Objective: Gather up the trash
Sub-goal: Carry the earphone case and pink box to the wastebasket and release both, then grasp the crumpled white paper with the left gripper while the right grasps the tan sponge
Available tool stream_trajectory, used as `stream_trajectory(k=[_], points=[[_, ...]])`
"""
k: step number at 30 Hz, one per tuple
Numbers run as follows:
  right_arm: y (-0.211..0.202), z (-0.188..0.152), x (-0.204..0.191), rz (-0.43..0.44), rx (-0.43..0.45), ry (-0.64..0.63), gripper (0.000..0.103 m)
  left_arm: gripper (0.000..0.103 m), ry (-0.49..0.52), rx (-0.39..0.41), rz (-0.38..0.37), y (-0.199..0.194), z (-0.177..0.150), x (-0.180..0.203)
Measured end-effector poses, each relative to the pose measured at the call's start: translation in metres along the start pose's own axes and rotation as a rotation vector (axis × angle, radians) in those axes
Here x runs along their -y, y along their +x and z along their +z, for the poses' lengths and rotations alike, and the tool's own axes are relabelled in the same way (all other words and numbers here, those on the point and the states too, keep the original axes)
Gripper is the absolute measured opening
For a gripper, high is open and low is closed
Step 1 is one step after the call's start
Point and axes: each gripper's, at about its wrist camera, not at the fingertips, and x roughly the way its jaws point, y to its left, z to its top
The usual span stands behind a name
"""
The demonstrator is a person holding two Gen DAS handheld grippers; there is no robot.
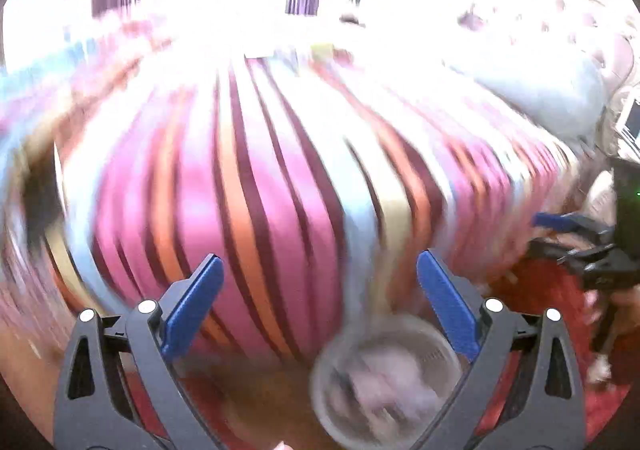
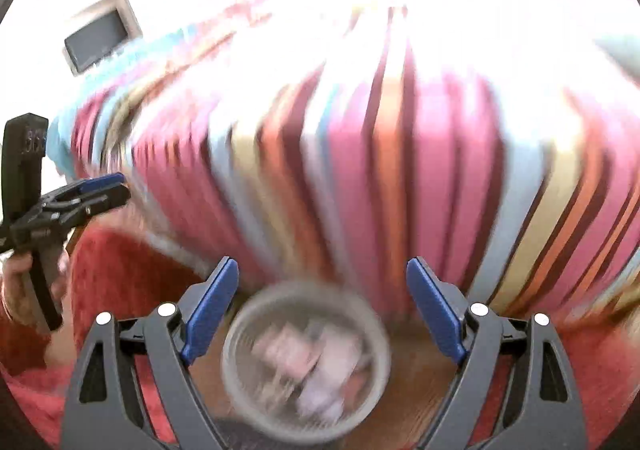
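Both the left gripper and right gripper are gaping wide, empty; careless swinging risks toppling the near round grey mesh wastebasket.

Both wrist cams sit right behind their own fingers, angled down over a bin on the floor and across a striped bed close ahead, side by side, each catching the other gripper at its edge.

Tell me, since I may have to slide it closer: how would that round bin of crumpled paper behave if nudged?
The round bin looks thin-walled and holds only crumpled paper, so it is probably light. On the smooth wooden floor it would likely slide easily, and a push near its rim might tip it.
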Motion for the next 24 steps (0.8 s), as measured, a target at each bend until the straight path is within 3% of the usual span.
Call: stream_trajectory(k=[2, 7, 9, 13, 18, 24], points=[[-0.009, 0.033, 0.011, -0.054, 0.093, -0.026, 0.082, 0.095, 0.036, 0.058, 0.083, 0.016, 0.044, -0.004], [0.017, 0.129, 0.05, -0.163, 0.26, -0.009, 0.082, 0.095, 0.031, 0.087, 0.075, 0.102, 0.137, -0.009], [0.05, 0.171, 0.069, -0.183, 0.256, 0.008, 0.082, 0.095, 0.051, 0.082, 0.111, 0.146, 0.169, -0.007], [0.113, 0.234, 0.094, -0.232, 0.21, -0.015, 0.082, 0.095, 0.047, 0.046, 0.095, 0.225, 0.22, -0.005], [0.172, 0.279, 0.107, -0.245, 0.173, -0.06, 0.082, 0.095, 0.053, 0.031, 0.098, 0.279, 0.249, -0.012], [0.228, 0.328, 0.111, -0.257, 0.141, -0.094, 0.082, 0.095, -0.024, -0.018, 0.096, 0.327, 0.272, -0.026]])
